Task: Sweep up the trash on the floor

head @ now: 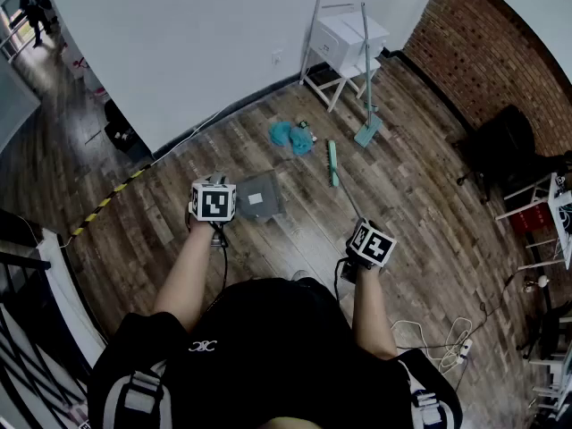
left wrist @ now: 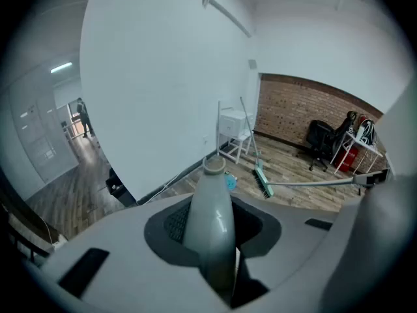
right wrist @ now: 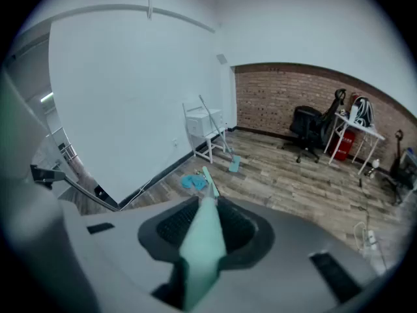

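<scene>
Left gripper (head: 214, 211) is clamped on the upright handle (left wrist: 210, 214) of the grey plastic dustpan (head: 260, 195). Right gripper (head: 369, 247) is closed on the teal-sleeved broom handle (right wrist: 203, 246). The shaft runs far to the teal brush head (head: 332, 163). Crumpled blue trash (head: 291, 136) lies just left of it, near the far wall. The broom is nearer than the dustpan. Smaller scraps are too tiny to identify.

I see a dark wood-plank floor (head: 420, 204) throughout. White wall (head: 179, 43) ahead, brick wall (head: 500, 43) at right; they meet at the far corner. White stand (head: 344, 38) against the white wall near that corner. Black office chair (head: 505, 146) near the brick. Yellow-black striped tape (head: 103, 204) on the floor at left. Lit corridor (head: 36, 52) far left.
</scene>
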